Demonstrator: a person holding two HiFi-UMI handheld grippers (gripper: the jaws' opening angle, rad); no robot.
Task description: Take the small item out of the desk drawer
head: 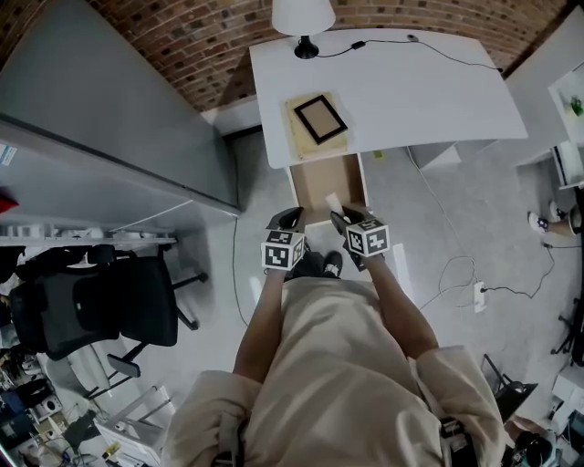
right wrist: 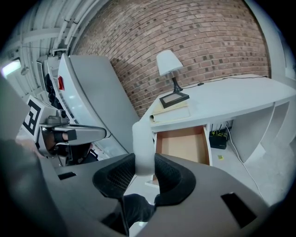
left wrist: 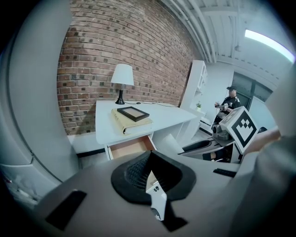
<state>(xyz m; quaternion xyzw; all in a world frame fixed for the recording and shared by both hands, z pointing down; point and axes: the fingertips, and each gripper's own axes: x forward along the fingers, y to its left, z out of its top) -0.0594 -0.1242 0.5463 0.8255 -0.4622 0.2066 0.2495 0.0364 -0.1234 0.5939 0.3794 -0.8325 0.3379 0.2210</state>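
Black ribbed pads (right wrist: 115,178) of the right gripper (right wrist: 144,161) fill the near field of its own view. They are pinched on 1 small white item (right wrist: 142,139).

Containers:
- Desk drawer (right wrist: 182,144): pulled open under the desk top, with white sides. The visible bottom is bare tan board. Its near edge is hidden behind the jaws.
- Small white item: outside the drawer, held in the air in front of the drawer opening, above the floor.

Materials and shapes:
- Item: pale, smooth and oblong with a rounded upper end, standing upright out of the pads. Possibly plastic; the blur leaves that unsettled.
- Desk (head: 392,91): smooth white top.
- Table lamp (head: 304,23): 1, on the desk, with a white shade and a black base.
- Black picture frame (head: 319,119): 1, lying flat on a cream book (head: 306,143).
- Brick wall (left wrist: 115,41): red-brown, behind the desk.

Grippers:
- Right gripper: 2 jaws pressed onto the item's lower part, touching it on both sides.
- Left gripper (left wrist: 149,163): jaws pressed together, nothing between them. It is held just beside the right gripper, not touching it.
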